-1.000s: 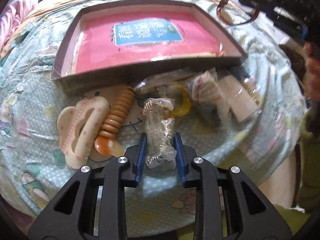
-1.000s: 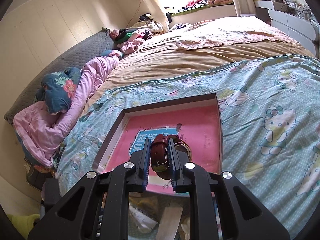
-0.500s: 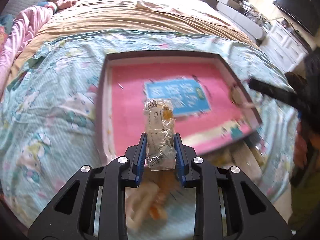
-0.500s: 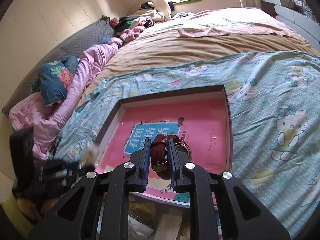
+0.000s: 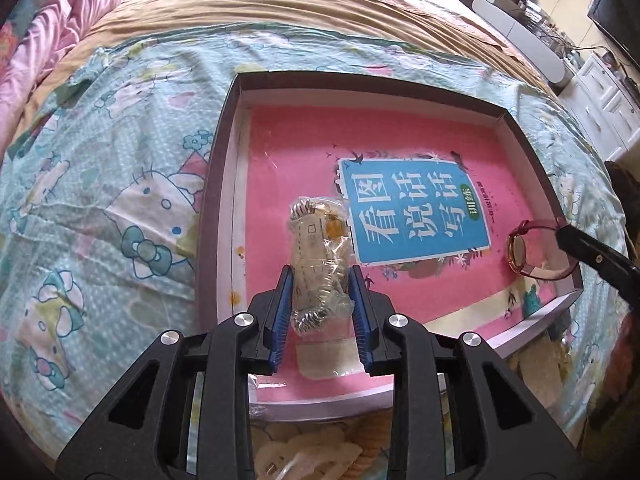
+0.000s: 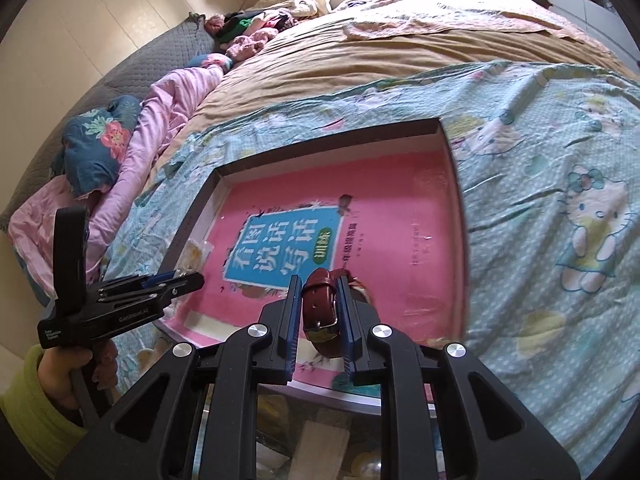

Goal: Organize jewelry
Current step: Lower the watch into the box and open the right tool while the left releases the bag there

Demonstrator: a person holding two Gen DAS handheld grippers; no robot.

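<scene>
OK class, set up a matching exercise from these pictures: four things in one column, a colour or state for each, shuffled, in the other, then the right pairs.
Column A
1. bagged bracelet
2. red-strapped watch
3. box tray
4. blue title panel

Column B
a. printed on the pink book cover
b. clamped in the right gripper
c. lying on the cartoon-cat bedsheet
d. clamped in the left gripper

Pairs: 1-d, 2-b, 3-c, 4-a

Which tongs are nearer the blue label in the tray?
Left. The left tongs, holding the bagged bracelet, hover just beside the blue label; the right tongs, holding the red watch, sit nearer the tray edge.
</scene>
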